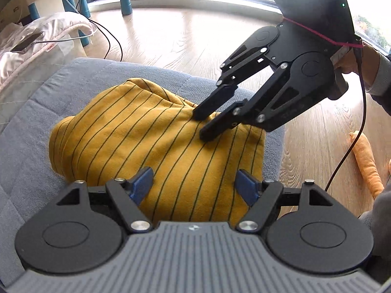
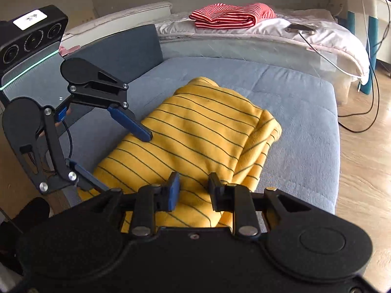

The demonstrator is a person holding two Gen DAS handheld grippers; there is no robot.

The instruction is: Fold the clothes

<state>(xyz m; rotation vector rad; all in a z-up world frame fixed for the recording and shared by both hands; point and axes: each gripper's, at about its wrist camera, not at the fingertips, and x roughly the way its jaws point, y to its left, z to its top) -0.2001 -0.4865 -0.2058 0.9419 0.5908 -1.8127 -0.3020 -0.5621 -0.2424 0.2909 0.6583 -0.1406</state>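
left wrist view: yellow striped garment (image 1: 146, 131) lying folded and bunched on blue-grey cushion (image 1: 29, 127), near its right edge. left tool (image 1: 194, 183) hovering low over the near part of the cloth, blue pads spread wide, gripping nothing. right tool (image 1: 204, 127) reaching in from the right, black fingers set a little apart, both tips pressed onto the top of the garment, no fold caught between them. hand (image 1: 352, 63) and grey sleeve behind it. wooden floor (image 1: 171, 36) beyond, orange plush toy (image 1: 366, 161) on it at far right. right wrist view: right tool (image 2: 194, 190) partly open over the garment's (image 2: 195, 131) near edge, pads resting on cloth without pinching it. left tool (image 2: 122, 158) at left, fingers wide apart, upper tip touching the cloth. red striped garment (image 2: 232, 15) folded on the bed (image 2: 330, 36) behind, phone (image 2: 300, 28) beside it.
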